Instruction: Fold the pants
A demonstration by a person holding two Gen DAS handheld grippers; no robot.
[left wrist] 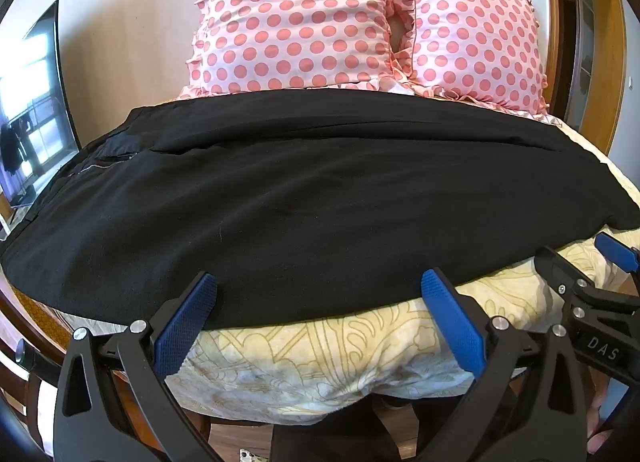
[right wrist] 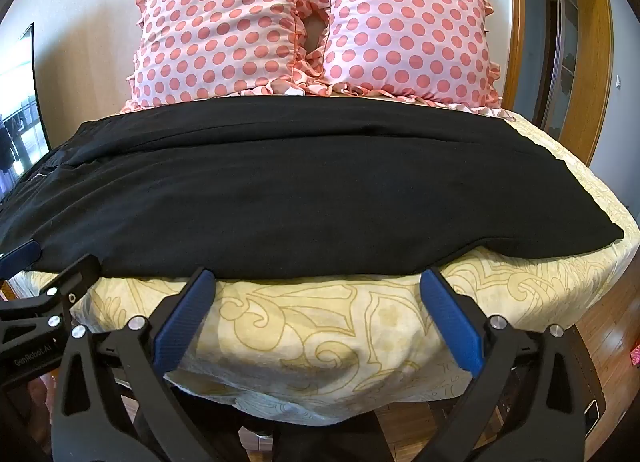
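Note:
Black pants (left wrist: 304, 198) lie flat across the bed, folded lengthwise, waist with zipper (left wrist: 100, 164) to the left and leg ends to the right (right wrist: 580, 230). My left gripper (left wrist: 320, 282) is open, its blue pads at the pants' near edge, holding nothing. My right gripper (right wrist: 320, 282) is open and empty, its fingertips at the near edge of the pants (right wrist: 304, 198). Each gripper shows at the side of the other's view: the right one (left wrist: 592, 282) and the left one (right wrist: 48, 282).
The bed has a cream patterned sheet (left wrist: 320, 358) (right wrist: 320, 326). Two pink polka-dot pillows (left wrist: 296, 22) (right wrist: 404, 30) stand behind the pants. A TV screen (left wrist: 28, 102) is at left. A wooden door frame (right wrist: 600, 42) is at right. Wooden floor (right wrist: 612, 322) lies below.

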